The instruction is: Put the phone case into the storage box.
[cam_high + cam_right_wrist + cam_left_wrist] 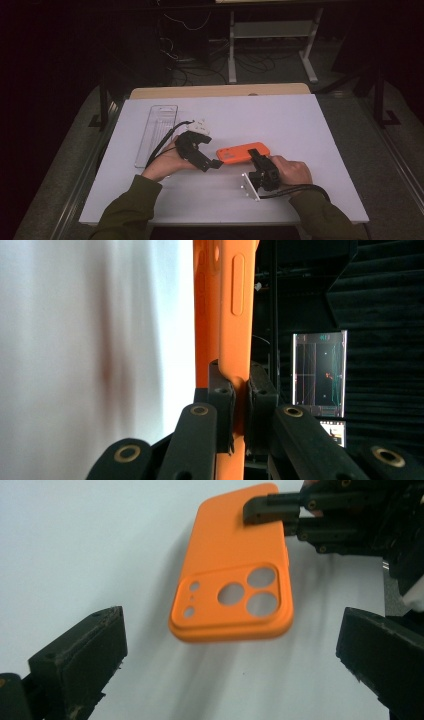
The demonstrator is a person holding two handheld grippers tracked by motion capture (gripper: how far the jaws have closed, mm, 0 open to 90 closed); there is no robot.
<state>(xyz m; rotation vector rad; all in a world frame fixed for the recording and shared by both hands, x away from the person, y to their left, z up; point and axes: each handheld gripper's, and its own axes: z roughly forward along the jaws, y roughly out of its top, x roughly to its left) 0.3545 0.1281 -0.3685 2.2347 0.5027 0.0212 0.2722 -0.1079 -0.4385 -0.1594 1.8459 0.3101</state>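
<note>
Plastic packaging, a clear oblong tray (156, 132), is seen farthest left of the orange phone case (243, 152), flat on the white table (300, 125). Next, just left of the case, the left gripper (214, 164) is held with its jaws spread wide and nothing between them; in the left gripper view the case's camera-cutout end (232, 597) is seen ahead of the jaws, apart from both. The case itself is held above the table near its middle, back face up. At its right end it is pinched by the right gripper (235, 405), whose jaws are pressed on the thin side wall. The case is judged light, flexible and slightly grippy; a hold on the free edge by the cutouts seems best.
</note>
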